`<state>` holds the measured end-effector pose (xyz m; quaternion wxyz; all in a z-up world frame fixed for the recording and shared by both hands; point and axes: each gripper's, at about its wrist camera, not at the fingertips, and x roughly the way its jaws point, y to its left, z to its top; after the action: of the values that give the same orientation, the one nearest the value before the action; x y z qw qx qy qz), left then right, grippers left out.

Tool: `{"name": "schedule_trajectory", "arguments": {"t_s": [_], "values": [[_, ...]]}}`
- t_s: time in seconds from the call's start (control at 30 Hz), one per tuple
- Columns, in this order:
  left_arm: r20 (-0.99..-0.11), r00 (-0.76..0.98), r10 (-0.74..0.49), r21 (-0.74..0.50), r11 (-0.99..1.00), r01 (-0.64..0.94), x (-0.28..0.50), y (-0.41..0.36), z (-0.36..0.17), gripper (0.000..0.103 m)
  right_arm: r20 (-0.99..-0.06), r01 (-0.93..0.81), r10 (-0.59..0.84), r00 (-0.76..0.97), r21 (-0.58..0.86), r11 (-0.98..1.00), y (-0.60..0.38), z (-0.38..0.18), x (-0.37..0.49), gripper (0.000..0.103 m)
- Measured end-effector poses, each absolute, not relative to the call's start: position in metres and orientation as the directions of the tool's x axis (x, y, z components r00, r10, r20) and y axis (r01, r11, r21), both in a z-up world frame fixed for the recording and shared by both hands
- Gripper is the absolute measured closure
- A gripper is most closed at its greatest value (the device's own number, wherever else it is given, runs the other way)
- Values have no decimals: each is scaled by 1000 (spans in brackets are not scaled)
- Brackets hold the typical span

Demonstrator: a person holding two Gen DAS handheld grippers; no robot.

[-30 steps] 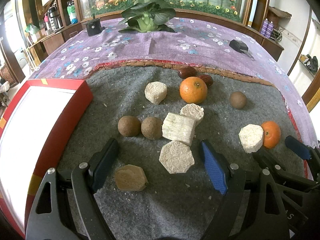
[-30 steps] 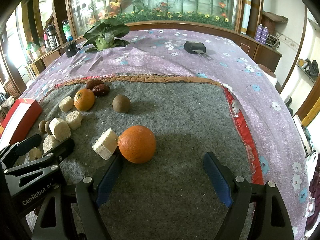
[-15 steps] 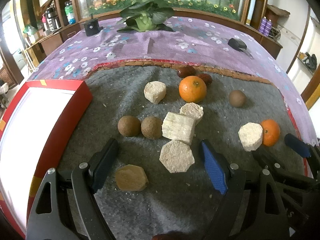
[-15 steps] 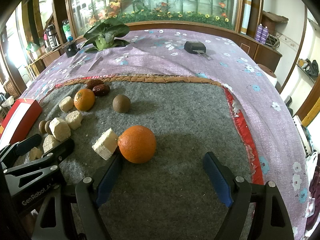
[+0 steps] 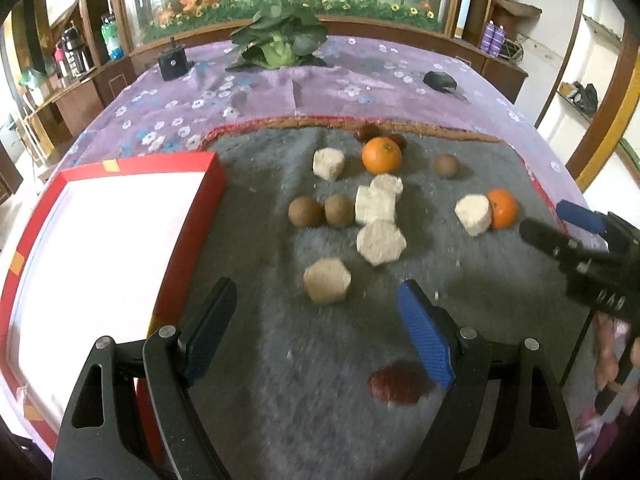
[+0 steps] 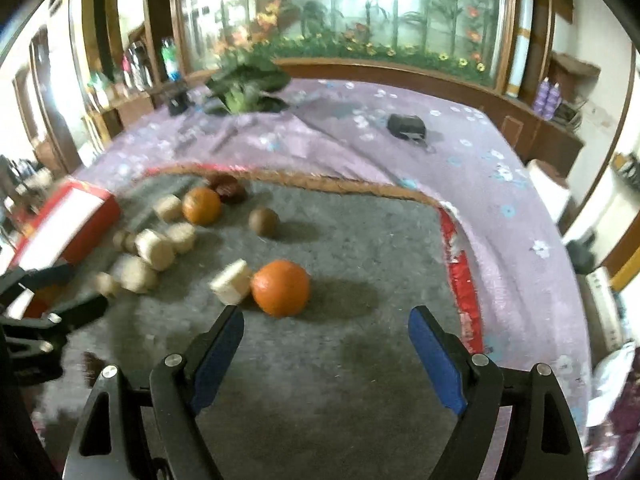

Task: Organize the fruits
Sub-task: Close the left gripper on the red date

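Fruits lie on a grey felt mat [image 5: 280, 360]. In the left wrist view: two oranges [image 5: 381, 155] [image 5: 502, 208], three brown round fruits [image 5: 305, 211], several pale cut chunks [image 5: 380, 242], a tan chunk [image 5: 327, 280], dark red dates [image 5: 368, 132] and a red piece [image 5: 398, 384] near the front. My left gripper [image 5: 316, 324] is open and empty, above the mat in front of the tan chunk. My right gripper [image 6: 326, 344] is open and empty, just behind an orange [image 6: 282, 288] and a pale chunk [image 6: 232, 286]; it also shows in the left wrist view [image 5: 560, 228].
A red box with a white inside [image 5: 184, 236] stands left of the mat. A purple flowered cloth [image 5: 320, 92] covers the table behind, with a leafy cabbage [image 5: 280, 46], a black box [image 5: 172, 64] and a black device [image 5: 440, 80]. Wooden cabinets ring the room.
Both grippers have pulled back and risen. The fruits sit farther off in both views, and a red piece has come into sight by the left gripper's right finger. Both stay open.
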<state>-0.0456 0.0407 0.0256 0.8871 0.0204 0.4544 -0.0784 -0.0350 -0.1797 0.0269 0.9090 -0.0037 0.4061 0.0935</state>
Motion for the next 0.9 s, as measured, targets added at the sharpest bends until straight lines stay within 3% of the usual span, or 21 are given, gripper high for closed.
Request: {"name": "schedule_trajectory", "arguments": {"t_s": [0.27,0.5,0.57,0.63,0.67,0.77,0.9], "values": [[-826,536,-173,-6,954,298,-86,27,26,20,-737,-224,188,650,51,973,-170,32,-45,20],[-834,520,-184,-9,947,321,-89,17,20,21,-730,-271,247,637,88,959,-166,35,-52,26],[-833,520,-192,-14,945,326,-89,15,20,31,-730,-279,248,637,81,957,-164,35,-53,30],[-839,514,-180,2,943,333,-88,12,16,62,-734,-288,257,628,88,954,-164,34,-53,36],[-845,505,-179,-1,943,332,-86,12,13,67,-735,-290,264,625,96,952,-165,34,-54,38],[-844,499,-197,-23,942,334,-84,15,11,74,-736,-297,281,615,113,948,-165,33,-53,44],[-845,501,-188,1,936,352,-89,12,12,75,-735,-306,290,613,118,945,-163,33,-53,44]]}}
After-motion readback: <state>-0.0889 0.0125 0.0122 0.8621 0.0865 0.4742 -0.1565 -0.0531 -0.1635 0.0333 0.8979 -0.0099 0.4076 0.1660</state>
